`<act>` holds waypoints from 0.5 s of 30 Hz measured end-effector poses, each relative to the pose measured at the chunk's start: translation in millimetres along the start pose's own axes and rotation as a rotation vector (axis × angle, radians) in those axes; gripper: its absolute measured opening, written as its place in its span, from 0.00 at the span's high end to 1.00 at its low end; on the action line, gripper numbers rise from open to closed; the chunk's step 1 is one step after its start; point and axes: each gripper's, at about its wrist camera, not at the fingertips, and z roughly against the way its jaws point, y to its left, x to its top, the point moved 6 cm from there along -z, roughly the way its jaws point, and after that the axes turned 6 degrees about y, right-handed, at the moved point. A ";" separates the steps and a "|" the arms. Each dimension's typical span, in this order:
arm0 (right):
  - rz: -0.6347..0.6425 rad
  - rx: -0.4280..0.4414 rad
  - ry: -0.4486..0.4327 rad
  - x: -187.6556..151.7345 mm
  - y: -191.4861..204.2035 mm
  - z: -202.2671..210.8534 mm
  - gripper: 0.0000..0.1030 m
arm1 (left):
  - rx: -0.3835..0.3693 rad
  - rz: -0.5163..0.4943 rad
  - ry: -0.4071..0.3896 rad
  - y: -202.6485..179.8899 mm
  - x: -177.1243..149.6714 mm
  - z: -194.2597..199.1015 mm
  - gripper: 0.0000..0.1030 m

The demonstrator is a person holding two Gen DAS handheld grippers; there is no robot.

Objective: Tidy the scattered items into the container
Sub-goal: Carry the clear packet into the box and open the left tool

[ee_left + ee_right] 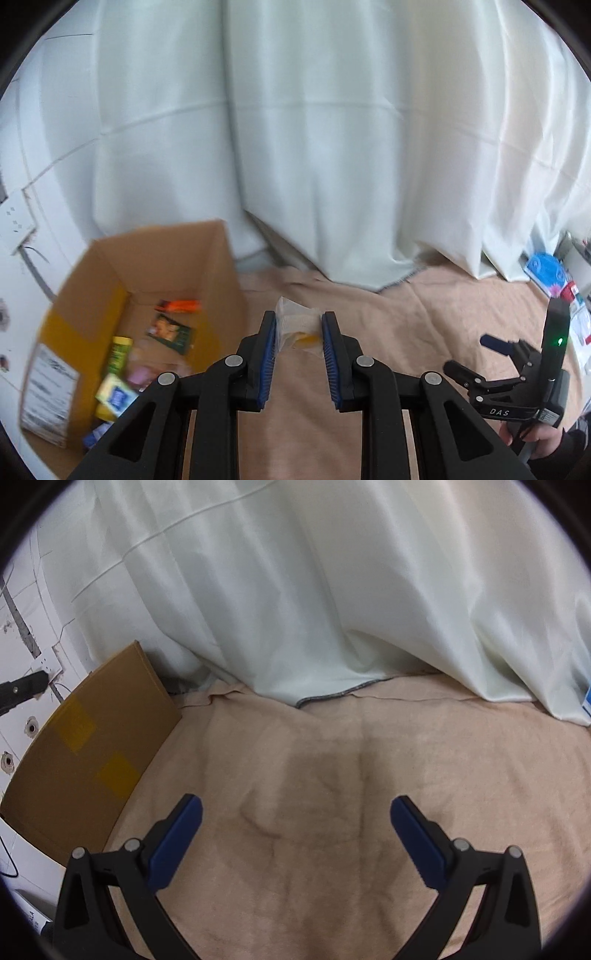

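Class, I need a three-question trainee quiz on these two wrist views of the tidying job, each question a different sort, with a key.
1. True or false: the left tongs are shut on a clear packet.
2. Multiple choice: the right tongs are A) open over the beige blanket, B) shut on a carton, C) inside the box.
3. Fill in: the cardboard box already holds several ____, and sits to the left tongs' ____.

Key: 1 true. 2 A. 3 items; left.

right gripper (295,812) spread wide, empty, over the beige blanket (406,746); cardboard box (88,746) at the blanket's left edge.
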 end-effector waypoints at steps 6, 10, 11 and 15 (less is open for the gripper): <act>0.071 0.021 -0.073 13.9 30.2 15.3 0.00 | 0.133 0.031 -0.002 71.3 6.5 21.8 0.76; 0.158 0.036 -0.147 33.5 81.3 38.4 0.00 | 0.177 0.073 0.013 111.9 -3.9 26.3 0.76; 0.183 0.029 -0.148 37.5 93.9 40.6 0.00 | 0.183 0.083 0.019 121.0 -7.4 25.7 0.76; 0.234 0.021 -0.158 51.9 136.2 51.0 0.00 | 0.203 0.117 0.043 150.9 -20.8 22.2 0.76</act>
